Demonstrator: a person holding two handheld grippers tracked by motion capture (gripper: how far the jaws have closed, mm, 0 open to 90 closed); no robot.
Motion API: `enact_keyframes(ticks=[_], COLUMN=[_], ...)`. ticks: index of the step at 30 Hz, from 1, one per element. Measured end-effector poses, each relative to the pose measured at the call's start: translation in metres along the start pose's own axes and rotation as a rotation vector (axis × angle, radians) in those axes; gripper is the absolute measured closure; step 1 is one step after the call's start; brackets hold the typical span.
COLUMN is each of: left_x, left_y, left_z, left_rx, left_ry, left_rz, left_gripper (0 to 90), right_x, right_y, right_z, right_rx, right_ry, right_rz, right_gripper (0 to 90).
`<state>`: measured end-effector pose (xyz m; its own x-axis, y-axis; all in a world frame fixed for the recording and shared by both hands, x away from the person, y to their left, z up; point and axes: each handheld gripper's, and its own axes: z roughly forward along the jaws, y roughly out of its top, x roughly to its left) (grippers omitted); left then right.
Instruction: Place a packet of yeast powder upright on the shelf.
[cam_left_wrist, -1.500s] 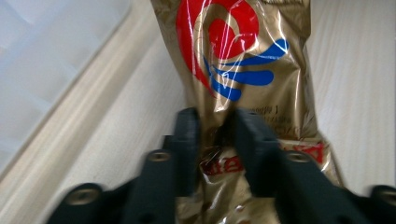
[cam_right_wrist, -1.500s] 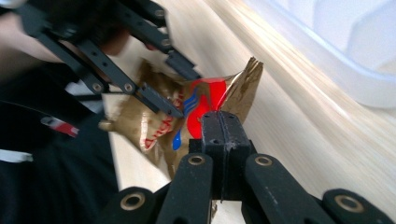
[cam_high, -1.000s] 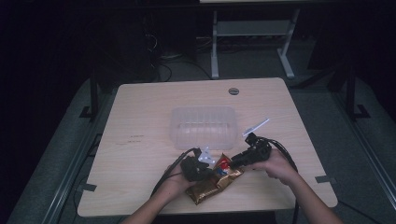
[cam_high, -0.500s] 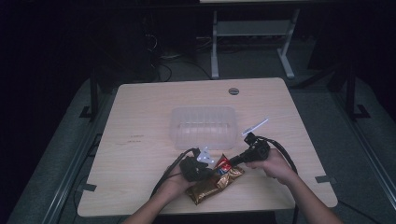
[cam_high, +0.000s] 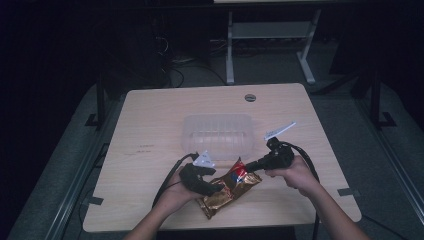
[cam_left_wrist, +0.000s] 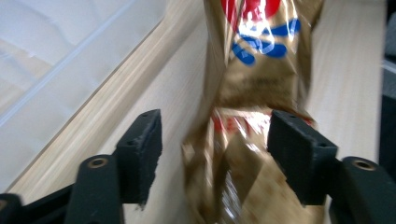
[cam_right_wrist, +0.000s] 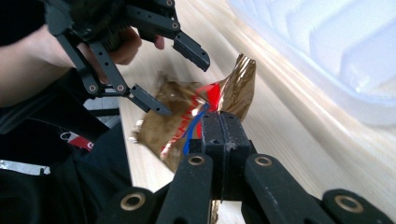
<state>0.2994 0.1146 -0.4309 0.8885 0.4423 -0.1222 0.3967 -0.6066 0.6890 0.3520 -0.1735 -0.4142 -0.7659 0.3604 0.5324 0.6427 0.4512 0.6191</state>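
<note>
A gold snack bag (cam_high: 227, 189) with red and blue print lies tilted on the wooden table (cam_high: 150, 130), near its front edge. My right gripper (cam_high: 245, 168) is shut on the bag's upper end (cam_right_wrist: 236, 84) and holds that end just off the table. My left gripper (cam_high: 214, 189) has just been opening. Its jaws stand on either side of the bag's lower part (cam_left_wrist: 254, 70), and the pads (cam_left_wrist: 142, 140) are clear of the foil. In the right gripper view the left gripper (cam_right_wrist: 182, 83) hangs open over the bag.
A clear plastic container (cam_high: 218, 135) sits mid-table just beyond the bag, and its wall (cam_left_wrist: 46, 60) is close beside the left jaws. A round cable hole (cam_high: 250, 97) is at the table's far side. Cables trail from both grippers.
The left gripper's jaws have opened off the bag and the hand has drawn back a little. The right gripper has shut on the bag's upper end and raised it slightly.
</note>
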Motion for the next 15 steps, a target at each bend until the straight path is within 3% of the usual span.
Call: enact_keyframes(ticks=[7,11,15], left_x=[0.0,0.004,0.008], left_y=[-0.016,-0.03,-0.044], left_z=[-0.032,-0.044,-0.055], left_rx=[-0.042,-0.052,-0.063], left_ry=[-0.022,-0.006,0.013], left_rz=[-0.035,-0.058,-0.108], left_gripper=[23.7,23.1,23.2], right_x=[0.016,0.025,0.033], right_y=[0.009,0.017,0.026], right_z=[-0.017,-0.027,-0.036], right_rx=[-0.066,-0.11,-0.141], right_ry=[0.032,0.059,0.07], right_rz=[-0.039,-0.056,-0.074], right_gripper=[90.0,90.0,90.0])
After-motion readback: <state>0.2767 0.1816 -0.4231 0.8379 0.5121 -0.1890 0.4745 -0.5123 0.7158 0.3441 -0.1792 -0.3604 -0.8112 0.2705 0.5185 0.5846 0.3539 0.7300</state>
